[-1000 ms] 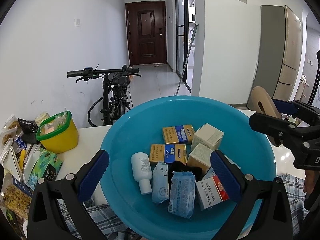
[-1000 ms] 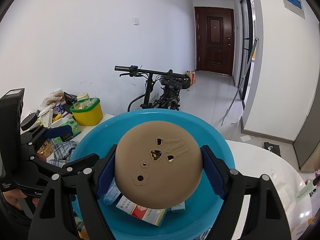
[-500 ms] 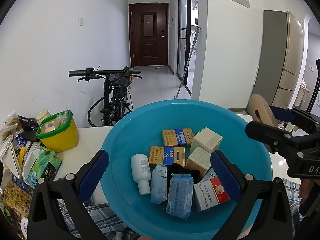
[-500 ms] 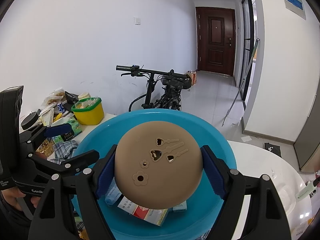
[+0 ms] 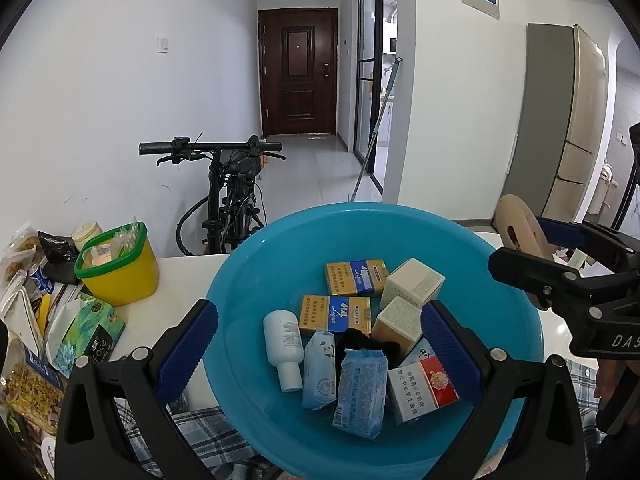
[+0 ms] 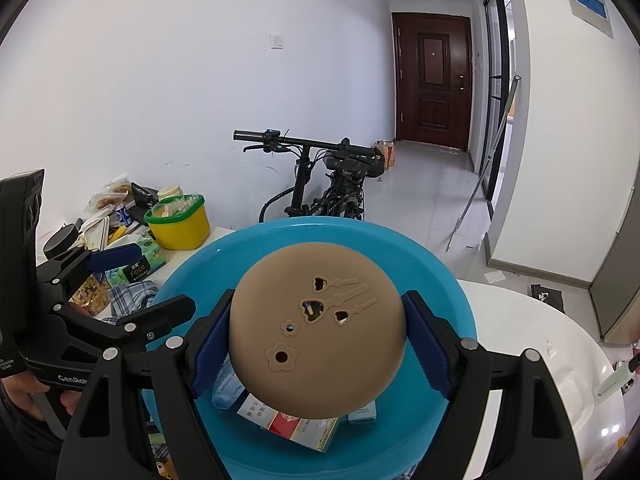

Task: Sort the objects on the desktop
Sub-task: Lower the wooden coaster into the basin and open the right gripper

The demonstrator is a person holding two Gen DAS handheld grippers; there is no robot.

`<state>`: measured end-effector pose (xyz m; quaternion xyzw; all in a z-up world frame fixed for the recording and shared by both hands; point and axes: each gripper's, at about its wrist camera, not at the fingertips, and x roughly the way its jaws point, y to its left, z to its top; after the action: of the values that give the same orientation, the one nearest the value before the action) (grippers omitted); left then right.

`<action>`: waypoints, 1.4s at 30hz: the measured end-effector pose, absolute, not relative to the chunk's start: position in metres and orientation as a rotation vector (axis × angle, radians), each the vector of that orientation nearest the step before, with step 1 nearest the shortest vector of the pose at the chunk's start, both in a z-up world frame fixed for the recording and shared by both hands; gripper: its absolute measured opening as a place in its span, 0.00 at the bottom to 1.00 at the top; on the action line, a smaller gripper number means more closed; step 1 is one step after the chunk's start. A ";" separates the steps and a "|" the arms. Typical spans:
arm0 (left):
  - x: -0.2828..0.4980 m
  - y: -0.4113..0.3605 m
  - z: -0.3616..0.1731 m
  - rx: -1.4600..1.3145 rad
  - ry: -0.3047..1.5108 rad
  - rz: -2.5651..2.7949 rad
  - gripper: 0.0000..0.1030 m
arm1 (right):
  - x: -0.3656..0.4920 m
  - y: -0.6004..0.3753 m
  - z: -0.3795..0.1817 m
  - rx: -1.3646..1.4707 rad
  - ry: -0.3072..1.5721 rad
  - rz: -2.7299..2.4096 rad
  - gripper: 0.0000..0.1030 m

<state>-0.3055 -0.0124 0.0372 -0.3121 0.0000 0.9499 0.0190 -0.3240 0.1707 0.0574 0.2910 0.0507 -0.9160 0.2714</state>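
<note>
Two views, one white bench (image 5: 188,268) under a white wall, with a tiled corridor running back to a dark brown door (image 5: 298,72), a black bicycle (image 5: 230,196) parked just behind the bench edge, and a grey-and-beige fridge (image 5: 560,120) off to the right. Blue basin (image 5: 256,264) sitting on the bench over a plaid cloth (image 5: 204,432), directly ahead of and below both sets of jaws. Inside it, ahead of the left gripper (image 5: 320,354): two yellow-and-blue boxes (image 5: 334,314) lying flat with long sides across the view, a white bottle (image 5: 285,344) lying with its neck toward the jaws, two pale blue tissue packs (image 5: 360,388) lengthwise toward the camera, beige cartons (image 5: 414,282) tilted, a red-and-white carton (image 5: 420,386) nearest the right finger. Left jaws spread wide, gripping nothing. Right gripper (image 6: 316,334) clamped on a round tan lid (image 6: 316,332), held above the basin with its flat face, cut with heart and flower holes, turned toward the camera; seen edge-on from the left wrist view at far right. Yellow tub (image 5: 116,268) with a green rim left of the basin, beyond the left finger, beside a heap of snack packets (image 5: 36,320).
</note>
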 end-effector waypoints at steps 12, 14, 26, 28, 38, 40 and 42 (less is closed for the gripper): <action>-0.304 -0.013 0.037 -0.970 0.001 2.943 1.00 | -0.325 0.168 0.057 0.786 0.144 -2.462 0.78; -0.305 -0.013 0.036 -0.973 0.002 2.948 1.00 | -0.326 0.167 0.057 0.789 0.152 -2.461 0.77; -0.306 -0.015 0.035 -0.980 0.010 2.948 1.00 | -0.325 0.162 0.057 0.790 0.164 -2.463 0.77; -0.306 -0.015 0.035 -0.982 0.014 2.947 1.00 | -0.325 0.161 0.057 0.790 0.165 -2.464 0.77; -0.306 -0.016 0.038 -0.977 0.030 2.952 1.00 | -0.328 0.165 0.061 0.771 0.124 -2.517 1.00; -0.306 -0.015 0.037 -0.976 0.036 2.954 1.00 | -0.325 0.166 0.063 0.752 0.143 -2.549 1.00; -0.308 -0.015 0.036 -0.983 0.055 2.961 1.00 | -0.326 0.166 0.063 0.763 0.155 -2.552 1.00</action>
<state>-0.3078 -0.0150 0.0358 -0.3150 0.0177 0.9489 0.0105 -0.3257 0.1659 0.0635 0.2779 0.0565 -0.9298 0.2346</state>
